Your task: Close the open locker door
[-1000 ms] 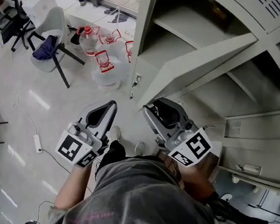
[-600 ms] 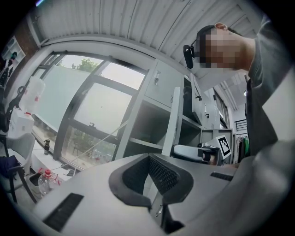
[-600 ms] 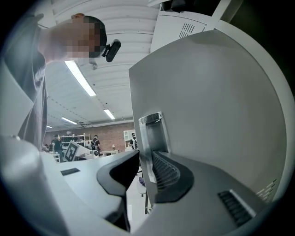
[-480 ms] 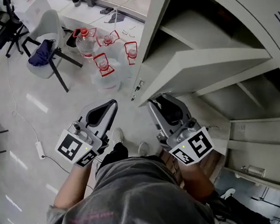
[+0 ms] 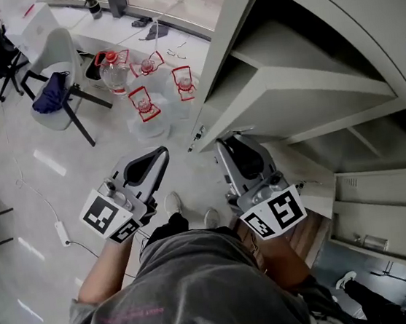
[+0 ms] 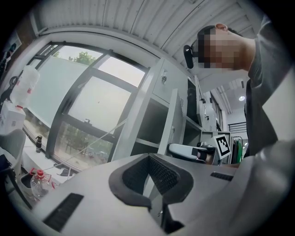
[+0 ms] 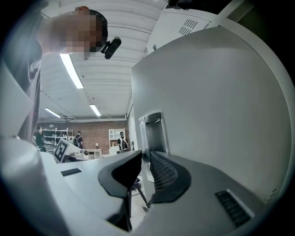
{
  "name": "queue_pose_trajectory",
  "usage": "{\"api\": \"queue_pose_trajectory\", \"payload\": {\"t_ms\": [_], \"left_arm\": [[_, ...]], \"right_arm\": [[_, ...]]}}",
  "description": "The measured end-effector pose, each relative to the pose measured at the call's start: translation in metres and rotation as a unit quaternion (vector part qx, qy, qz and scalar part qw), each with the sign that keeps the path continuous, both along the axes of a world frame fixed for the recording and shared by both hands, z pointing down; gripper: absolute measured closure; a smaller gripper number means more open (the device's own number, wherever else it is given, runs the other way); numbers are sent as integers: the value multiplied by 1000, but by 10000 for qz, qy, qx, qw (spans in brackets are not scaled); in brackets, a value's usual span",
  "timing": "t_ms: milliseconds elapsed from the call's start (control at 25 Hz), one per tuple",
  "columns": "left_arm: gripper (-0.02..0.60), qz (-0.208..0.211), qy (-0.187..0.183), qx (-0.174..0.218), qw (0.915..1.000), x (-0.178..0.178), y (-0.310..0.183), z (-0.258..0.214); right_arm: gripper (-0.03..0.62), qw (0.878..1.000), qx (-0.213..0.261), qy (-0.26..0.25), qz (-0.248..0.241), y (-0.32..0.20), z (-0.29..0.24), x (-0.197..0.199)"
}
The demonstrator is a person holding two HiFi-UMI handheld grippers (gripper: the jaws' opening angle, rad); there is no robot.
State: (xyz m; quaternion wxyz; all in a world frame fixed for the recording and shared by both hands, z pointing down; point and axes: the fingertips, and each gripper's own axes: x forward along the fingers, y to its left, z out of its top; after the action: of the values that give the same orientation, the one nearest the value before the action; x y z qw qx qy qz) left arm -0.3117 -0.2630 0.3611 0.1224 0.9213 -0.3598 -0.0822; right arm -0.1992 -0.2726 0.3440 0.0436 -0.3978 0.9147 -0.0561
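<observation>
Starting with the biggest thing, what did you see?

A bank of grey metal lockers [image 5: 346, 8] took up the right side of the head view, with pale glossy floor [image 5: 14, 181] to its left.

And the thing to be shut?

The open locker door [image 7: 216, 106] stood swung out from the bank toward the person, on their right. In the right gripper view its plain grey face filled the whole right half, and its free edge ran down the middle.

Anything else of size?

A white chair [image 5: 57, 51] with a dark blue cloth [image 5: 51, 94] on it stood well off at the upper left. A cluster of clear water jugs [image 5: 148, 105] with red handles sat on the floor between the chair and the lockers.

And what the person held?

The right gripper [image 7: 144, 156] was at the door's free edge. Its jaws had just been closing and stood narrow, with that edge between them. They seemed to pinch it, though the wide-angle picture left me less than sure that both pads pressed. The left gripper [image 6: 148, 157] was held out beside it, clear of the door, with its jaws together and nothing in them.

And the smallest thing?

A recessed metal handle [image 7: 152, 131] sat in the door's face, close to the edge and just beyond the right gripper's jaw tips.
</observation>
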Motion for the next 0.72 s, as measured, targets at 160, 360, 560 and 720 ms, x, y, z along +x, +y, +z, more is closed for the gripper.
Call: {"api": "queue_pose_trajectory", "payload": {"t_ms": [160,360,560,720], "left_arm": [[568,142,21,-49,9999,-3,-12,-2],[568,282,40,-66,9996,-7,-26,1],[568,392,51,-93,9992,-13,-41,2],[568,482,57,-100,9988,-15,-52,0]], "right_arm": [[533,9997,19,47,226,-14,-4,-3],[536,9985,66,126,528,-29,-3,-3],[539,9964,113,250,805,-44,-3,-4],[539,9939,148,401,1019,-58,-5,-4]]}}
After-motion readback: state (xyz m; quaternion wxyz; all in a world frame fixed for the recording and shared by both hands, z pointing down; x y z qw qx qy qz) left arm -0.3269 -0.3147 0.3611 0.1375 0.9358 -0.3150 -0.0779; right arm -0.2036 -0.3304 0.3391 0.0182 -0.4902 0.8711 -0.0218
